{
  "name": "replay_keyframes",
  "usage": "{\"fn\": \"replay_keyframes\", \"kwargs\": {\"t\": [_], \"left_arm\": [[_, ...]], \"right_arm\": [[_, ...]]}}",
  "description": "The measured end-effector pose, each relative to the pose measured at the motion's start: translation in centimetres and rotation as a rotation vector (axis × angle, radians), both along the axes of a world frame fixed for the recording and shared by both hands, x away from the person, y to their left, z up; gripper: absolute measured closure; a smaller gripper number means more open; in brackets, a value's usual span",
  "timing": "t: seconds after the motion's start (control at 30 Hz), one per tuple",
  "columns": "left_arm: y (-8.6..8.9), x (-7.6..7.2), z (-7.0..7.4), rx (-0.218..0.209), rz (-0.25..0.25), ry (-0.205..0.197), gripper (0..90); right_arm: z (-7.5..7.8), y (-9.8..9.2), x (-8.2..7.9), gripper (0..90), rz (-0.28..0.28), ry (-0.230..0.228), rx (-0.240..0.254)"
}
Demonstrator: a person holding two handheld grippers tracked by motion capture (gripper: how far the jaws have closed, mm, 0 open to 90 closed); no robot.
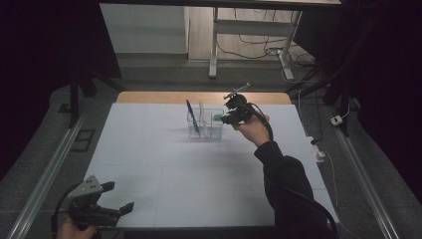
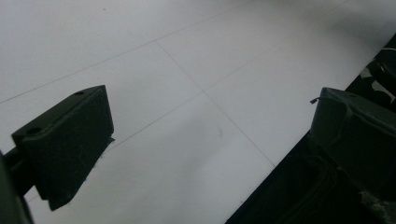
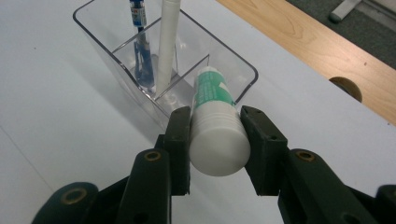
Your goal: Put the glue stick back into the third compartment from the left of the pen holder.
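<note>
Right gripper view: your right gripper (image 3: 215,140) clamps a green-labelled tube (image 3: 215,121), print unreadable, at the organizer (image 3: 243,77) rim; left gripper (image 1: 112,199) gapes wide over bare table (image 1: 199,169).

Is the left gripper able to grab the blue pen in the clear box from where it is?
Probably not yet. The left gripper sits open at the table's near corner, while the blue pen stands in the clear box far across. Nothing lies between them.
</note>
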State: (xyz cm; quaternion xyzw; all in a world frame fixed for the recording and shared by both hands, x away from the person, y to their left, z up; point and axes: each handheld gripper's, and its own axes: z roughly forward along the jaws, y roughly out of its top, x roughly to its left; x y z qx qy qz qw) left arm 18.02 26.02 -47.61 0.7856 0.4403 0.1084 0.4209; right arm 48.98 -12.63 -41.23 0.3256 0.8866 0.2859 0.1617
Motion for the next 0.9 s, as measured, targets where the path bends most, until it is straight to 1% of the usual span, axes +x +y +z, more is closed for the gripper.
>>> {"fn": "replay_keyframes", "kwargs": {"t": [0.03,0.1,0.17,0.2,0.23,0.27,0.3,0.33,0.37,0.4,0.43,0.47,0.57,0.67,0.73,0.8,0.9], "left_arm": [[0.0,0.0,0.0,0.001,0.001,0.000,0.0],[0.1,0.0,0.0,-0.001,0.002,0.000,0.0],[0.0,0.0,0.0,-0.001,0.002,0.001,0.0],[0.0,0.0,0.0,-0.001,0.002,0.001,0.0],[0.0,0.0,0.0,-0.001,0.002,0.001,0.0],[0.0,0.0,0.0,-0.001,0.003,0.002,0.0],[0.1,0.0,0.0,0.002,0.006,0.002,0.0],[0.1,0.0,0.0,0.006,0.009,0.002,0.0],[0.1,0.0,0.0,0.009,0.010,0.002,0.0],[0.2,0.0,0.0,0.010,0.014,0.004,0.0],[0.3,0.0,0.0,0.011,0.019,0.004,0.0],[0.3,0.0,0.0,0.012,0.023,0.006,0.0],[0.4,0.0,0.0,0.014,0.029,0.009,0.0],[0.4,0.0,0.0,0.017,0.028,0.013,0.0],[0.3,0.0,-0.1,0.020,0.029,0.015,0.0],[0.4,0.1,-0.1,0.020,0.030,0.018,0.0],[0.4,0.1,-0.1,0.026,0.032,0.020,0.0]], "right_arm": [[0.0,0.1,0.0,64.4,0.003,-0.007,-0.011],[-0.2,0.2,0.0,63.6,0.000,-0.006,0.004],[-0.3,0.3,0.1,58.3,-0.001,-0.012,0.007],[-0.4,0.4,0.1,57.0,-0.009,-0.008,0.015],[-0.5,0.4,0.1,56.5,-0.002,-0.010,0.008],[-0.5,0.4,0.1,54.7,-0.005,-0.016,0.012],[-0.5,0.4,0.0,53.3,-0.011,-0.016,0.026],[-0.5,0.3,0.1,51.7,-0.005,-0.021,0.028],[-0.5,0.3,0.0,49.9,-0.014,-0.021,0.045],[-0.4,0.1,0.0,48.4,-0.004,-0.029,0.041],[-0.4,0.1,-0.1,47.3,-0.010,-0.025,0.062],[-0.4,0.0,-0.1,45.7,-0.001,-0.028,0.069],[-0.4,-0.3,-0.4,40.6,0.005,-0.037,0.088],[-0.5,-0.5,-0.7,35.9,0.006,-0.026,0.130],[-0.5,-0.7,-1.0,32.7,0.017,-0.022,0.154],[-0.6,-0.8,-1.3,29.5,0.031,-0.027,0.168],[-0.6,-0.8,-1.8,25.7,0.031,-0.023,0.185]]}}
